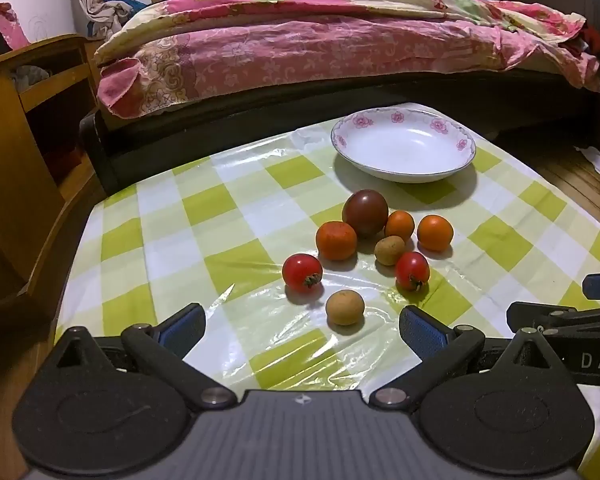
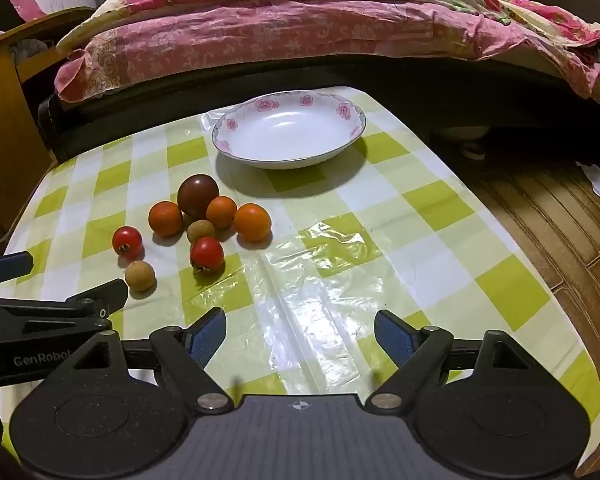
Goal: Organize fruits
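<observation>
Several small fruits lie in a cluster on the green-checked tablecloth [image 1: 236, 248]: a dark purple fruit [image 1: 365, 213], three oranges, one at the left [image 1: 336, 240], two red tomatoes [image 1: 302, 272] [image 1: 411, 270], and two tan round fruits, the nearest [image 1: 344, 307]. A white floral dish [image 1: 403, 144] stands empty behind them; it also shows in the right wrist view [image 2: 289, 129]. My left gripper [image 1: 302, 330] is open and empty, just short of the nearest tan fruit. My right gripper [image 2: 300, 338] is open and empty, right of the cluster [image 2: 206, 254].
A bed with a pink floral quilt [image 1: 340, 40] runs along the far table edge. A wooden cabinet [image 1: 24, 128] stands at the left. Wooden floor [image 2: 560, 216] lies past the table's right edge. The other gripper shows at each view's side [image 1: 560, 320].
</observation>
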A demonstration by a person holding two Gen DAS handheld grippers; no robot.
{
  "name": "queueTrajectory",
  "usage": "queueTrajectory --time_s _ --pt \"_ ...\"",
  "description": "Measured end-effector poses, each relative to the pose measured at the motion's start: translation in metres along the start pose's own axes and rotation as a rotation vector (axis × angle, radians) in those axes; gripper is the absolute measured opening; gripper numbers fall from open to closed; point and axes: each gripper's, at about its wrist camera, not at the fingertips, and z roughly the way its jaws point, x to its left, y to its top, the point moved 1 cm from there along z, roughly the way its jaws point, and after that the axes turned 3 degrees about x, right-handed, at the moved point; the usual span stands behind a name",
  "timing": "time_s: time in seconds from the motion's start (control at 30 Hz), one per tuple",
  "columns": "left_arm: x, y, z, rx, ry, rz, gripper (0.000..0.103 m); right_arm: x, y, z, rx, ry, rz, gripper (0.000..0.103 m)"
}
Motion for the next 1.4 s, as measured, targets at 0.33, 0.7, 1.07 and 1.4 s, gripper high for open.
queueTrajectory --time_s 0.33,0.7,1.07,1.4 --pt "0.002 -0.003 0.001 0.012 -0.002 0.001 0.103 0.000 0.001 0.000 0.005 0.005 0.002 0.079" --pt "0.001 -0.005 0.006 0.018 -0.002 -0.005 0.103 0.003 0.000 0.002 0.013 0.004 0.000 0.079" --pt "-0.001 -0.005 0.008 0.022 -0.002 0.008 0.103 0.003 -0.001 0.006 0.023 0.006 0.000 0.079" --pt "-0.001 -0.005 0.009 0.016 0.000 0.020 0.103 0.005 -0.001 0.009 0.027 0.009 -0.006 0.079"
